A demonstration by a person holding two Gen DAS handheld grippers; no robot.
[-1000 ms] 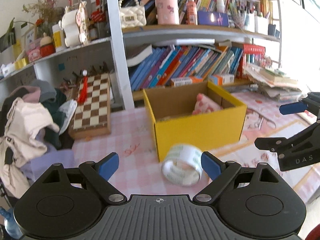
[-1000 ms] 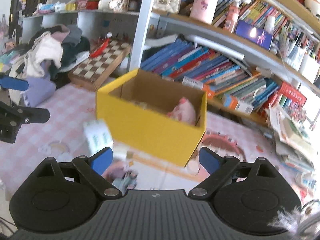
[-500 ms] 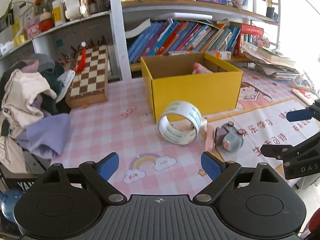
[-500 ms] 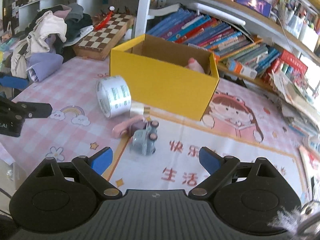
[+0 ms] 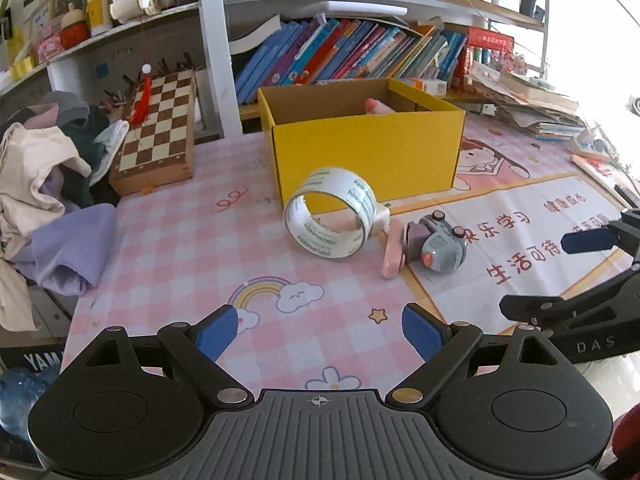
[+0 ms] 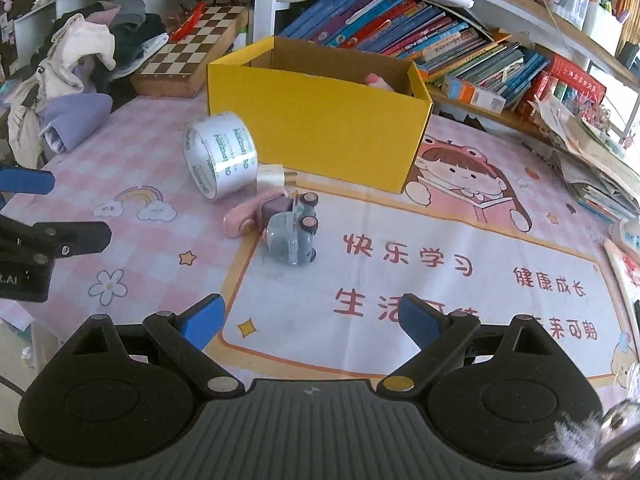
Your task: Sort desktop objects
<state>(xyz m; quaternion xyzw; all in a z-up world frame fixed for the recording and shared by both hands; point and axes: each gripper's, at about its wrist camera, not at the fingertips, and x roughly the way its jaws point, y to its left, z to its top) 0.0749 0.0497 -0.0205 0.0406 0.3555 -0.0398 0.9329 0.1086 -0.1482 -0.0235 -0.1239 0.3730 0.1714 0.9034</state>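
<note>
Both tools have drawn back; tape roll (image 5: pixel 331 219) lies well ahead.

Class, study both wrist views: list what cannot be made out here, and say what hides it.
- Contents of the yellow box: both views, its walls hide all but a pink thing.
- White plug: left view, mostly behind the tape roll.
- Pink object beside the toy car: partly covered, identity unclear.

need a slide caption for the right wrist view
Open right tool above the desk mat, facing a tape roll, toy car and yellow box.
</note>
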